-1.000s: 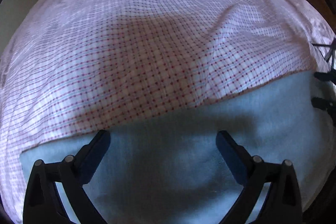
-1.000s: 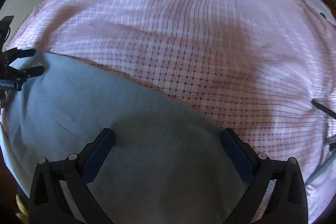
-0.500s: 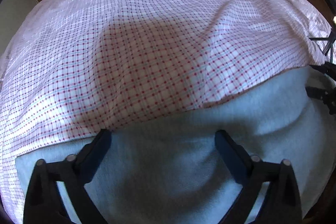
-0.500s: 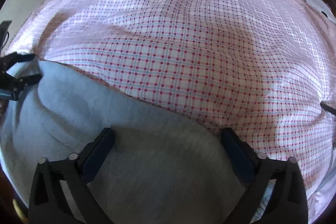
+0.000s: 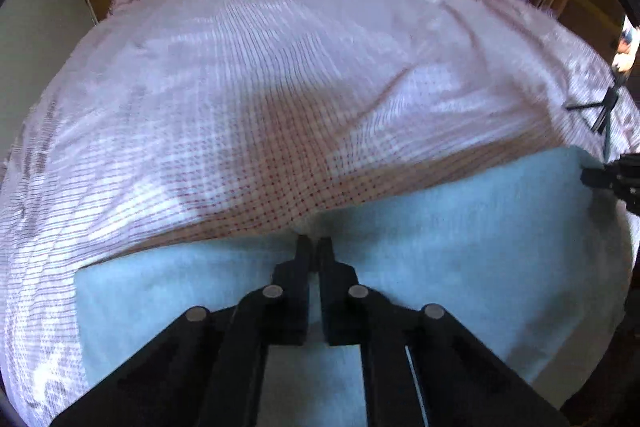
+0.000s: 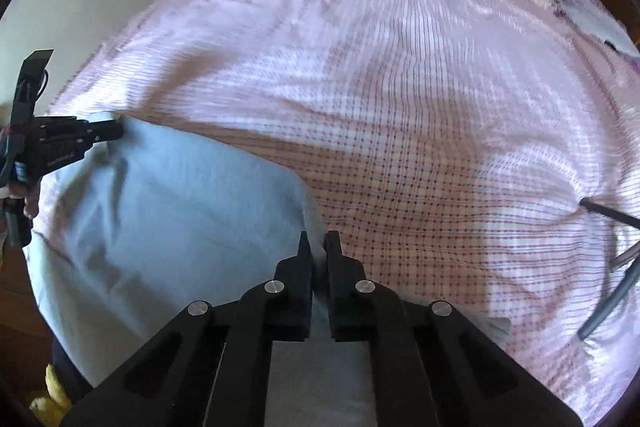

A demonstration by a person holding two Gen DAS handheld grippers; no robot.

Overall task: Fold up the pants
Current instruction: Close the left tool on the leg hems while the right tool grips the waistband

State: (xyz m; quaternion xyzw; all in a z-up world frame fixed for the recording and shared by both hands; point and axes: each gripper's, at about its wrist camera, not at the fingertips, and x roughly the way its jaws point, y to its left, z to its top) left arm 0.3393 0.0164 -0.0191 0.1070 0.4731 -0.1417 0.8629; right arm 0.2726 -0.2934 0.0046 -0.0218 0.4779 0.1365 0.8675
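Left wrist view: left tongs (image 5: 314, 243) and right tongs (image 6: 320, 239) clamped on pale blue fleece pants (image 5: 460, 247) along far edge, near bed's (image 5: 280, 67) near side. Mid-fold; next, lifting evenly.

Ahead of you the checked bedspread (image 5: 280, 75) lies open; only the tripod (image 5: 600, 111) stands at its right edge.

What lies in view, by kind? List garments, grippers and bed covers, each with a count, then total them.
light blue pants: 1
grippers: 2, the left gripper and the right gripper, each shut on the pants' far edge
checked bed cover: 1
Total: 4
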